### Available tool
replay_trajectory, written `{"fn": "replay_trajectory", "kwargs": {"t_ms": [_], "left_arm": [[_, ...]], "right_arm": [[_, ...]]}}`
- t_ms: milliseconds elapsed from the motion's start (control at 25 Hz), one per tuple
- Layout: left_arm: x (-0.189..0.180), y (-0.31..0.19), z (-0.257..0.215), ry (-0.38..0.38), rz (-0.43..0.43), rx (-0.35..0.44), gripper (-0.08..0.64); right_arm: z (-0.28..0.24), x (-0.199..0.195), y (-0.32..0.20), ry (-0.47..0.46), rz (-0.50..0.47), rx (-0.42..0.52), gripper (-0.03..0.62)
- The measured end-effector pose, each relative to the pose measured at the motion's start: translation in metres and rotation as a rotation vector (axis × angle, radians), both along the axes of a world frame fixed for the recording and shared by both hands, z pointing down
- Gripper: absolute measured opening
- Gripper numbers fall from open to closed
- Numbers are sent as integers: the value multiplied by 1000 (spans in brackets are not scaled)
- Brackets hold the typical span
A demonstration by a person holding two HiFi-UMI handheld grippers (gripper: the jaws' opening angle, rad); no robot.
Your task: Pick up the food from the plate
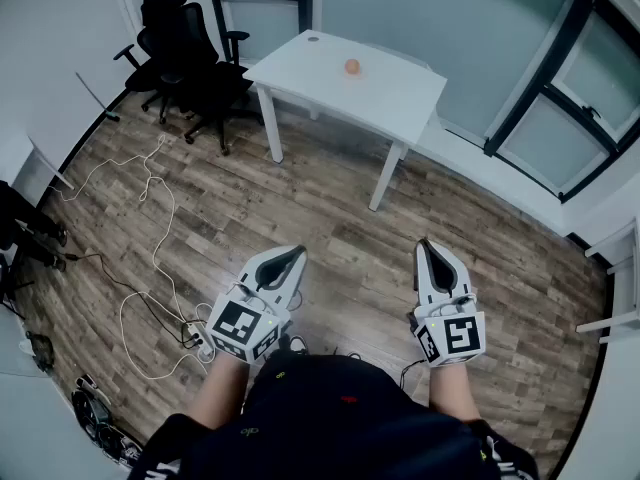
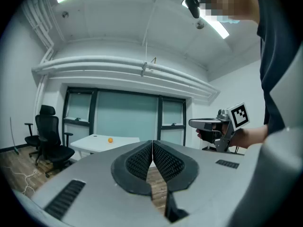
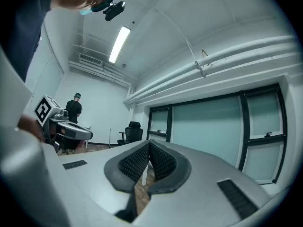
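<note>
Left claw and right claw closed, empty, over wood floor, orange food on white table ahead of me

Black office chairs, loose white cables, wooden floor

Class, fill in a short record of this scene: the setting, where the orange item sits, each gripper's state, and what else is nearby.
Setting: office room, wooden floor
Orange item: on the white table, well ahead of the person
Left gripper: jaws together, nothing between them
Right gripper: jaws together, nothing between them
Nearby: black office chairs beside the table; cables on the floor
Plate: none visible
</note>
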State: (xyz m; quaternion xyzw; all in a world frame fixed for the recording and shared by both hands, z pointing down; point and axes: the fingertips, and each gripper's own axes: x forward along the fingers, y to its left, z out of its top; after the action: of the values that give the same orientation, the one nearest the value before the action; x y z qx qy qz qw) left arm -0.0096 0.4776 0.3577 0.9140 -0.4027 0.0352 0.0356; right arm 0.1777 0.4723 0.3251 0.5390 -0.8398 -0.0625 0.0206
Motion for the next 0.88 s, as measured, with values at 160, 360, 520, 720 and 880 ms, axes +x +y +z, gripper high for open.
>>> {"fn": "replay_trajectory", "kwargs": {"t_ms": [160, 360, 520, 720, 880], "left_arm": [[-5, -2, 1, 12, 4, -16, 23], [-10, -3, 6, 20, -1, -25, 23], [-14, -5, 8, 26, -6, -30, 23], [-27, -8, 11, 39, -17, -36, 23], [-41, -14, 14, 44, -23, -42, 23]], "right_arm": [[0, -4, -3, 5, 12, -2, 25], [2, -6, -5, -5, 24, 0, 25], [4, -12, -8, -15, 4, -8, 25], [8, -21, -16, -38, 12, -10, 25], [15, -32, -24, -31, 10, -30, 25]]}}
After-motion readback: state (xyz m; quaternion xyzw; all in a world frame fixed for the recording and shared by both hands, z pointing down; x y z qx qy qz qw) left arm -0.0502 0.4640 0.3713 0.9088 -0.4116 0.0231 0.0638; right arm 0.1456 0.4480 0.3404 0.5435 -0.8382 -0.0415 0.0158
